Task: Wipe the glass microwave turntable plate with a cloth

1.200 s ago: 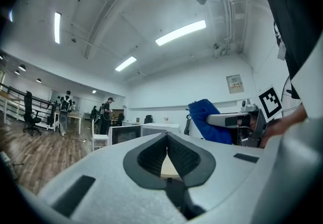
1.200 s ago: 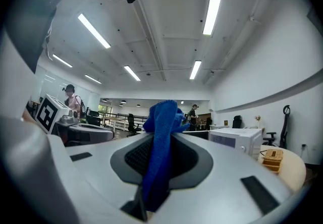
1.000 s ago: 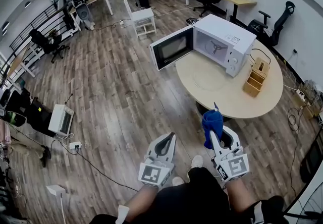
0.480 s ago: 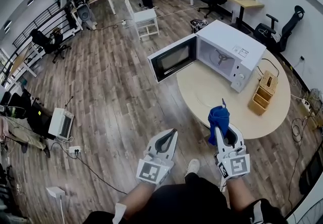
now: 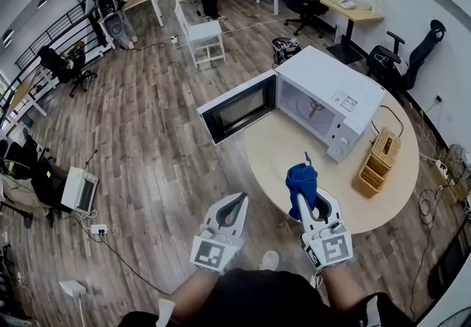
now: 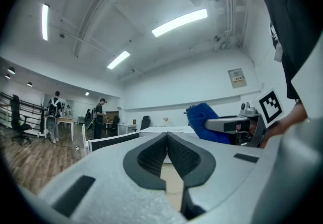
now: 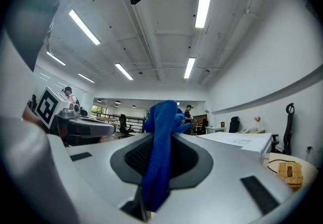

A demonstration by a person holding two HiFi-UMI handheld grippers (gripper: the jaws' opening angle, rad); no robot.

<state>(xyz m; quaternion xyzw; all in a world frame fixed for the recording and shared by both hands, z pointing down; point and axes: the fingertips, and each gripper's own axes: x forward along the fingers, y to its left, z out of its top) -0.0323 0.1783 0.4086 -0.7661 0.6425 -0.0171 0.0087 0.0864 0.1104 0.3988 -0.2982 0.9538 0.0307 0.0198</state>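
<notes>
A white microwave [image 5: 324, 101] stands on the round wooden table [image 5: 272, 149] with its door [image 5: 235, 113] swung open to the left. Inside it I see a three-armed turntable hub [image 5: 313, 108]; I cannot make out the glass plate. My right gripper [image 5: 305, 197] is held over the table's near edge, shut on a blue cloth [image 5: 300, 182] that sticks up from its jaws. The cloth [image 7: 161, 152] hangs between the closed pads. My left gripper [image 5: 239, 202] hovers over the floor left of the table, shut with nothing in it [image 6: 166, 134].
A wooden organizer box [image 5: 379, 160] sits on the table right of the microwave. A white chair [image 5: 199, 34], black office chairs [image 5: 401, 53] and desks stand farther back, with people near the far wall. Cables and a white device [image 5: 77, 189] lie on the floor at left.
I have stepped closer to the table, so the microwave and table edge now sit nearer the grippers. Both grippers keep their pose, and the cloth stays clamped.
</notes>
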